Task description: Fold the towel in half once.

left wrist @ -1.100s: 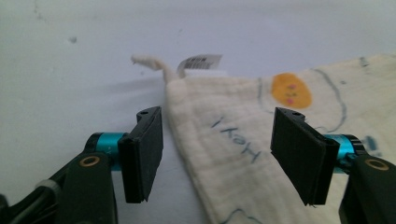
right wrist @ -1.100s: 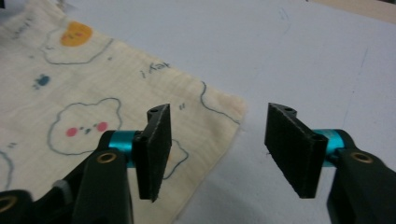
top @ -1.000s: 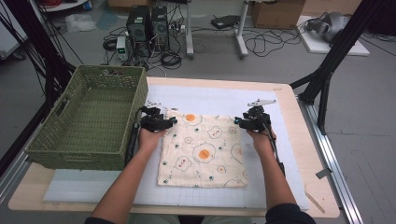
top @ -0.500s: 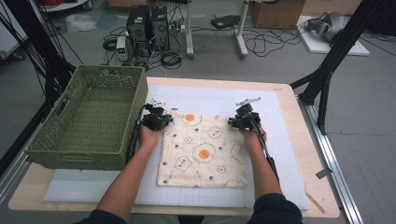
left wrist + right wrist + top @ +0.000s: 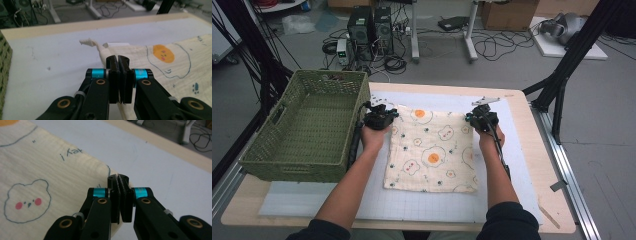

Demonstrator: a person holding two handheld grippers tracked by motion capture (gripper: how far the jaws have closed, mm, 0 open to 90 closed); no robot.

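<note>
Cloth (image 5: pixel 432 149) far corners now pinched in both just-closed tools, left tool (image 5: pixel 380 119) and right tool (image 5: pixel 481 120).

Cloth (image 5: pixel 160 57) edge: hidden between the closed jaws of the left tool (image 5: pixel 117 58), lower centre of the left gripper view.
Cloth corner: covered by the right tool (image 5: pixel 118 177), lower centre of the right gripper view.
Basket (image 5: pixel 3 65): cut off at the left edge.

L & R hand-held grippers (image 5: pixel 379 117) (image 5: pixel 477 119) clamped cloth (image 5: pixel 432 155) corners
</note>
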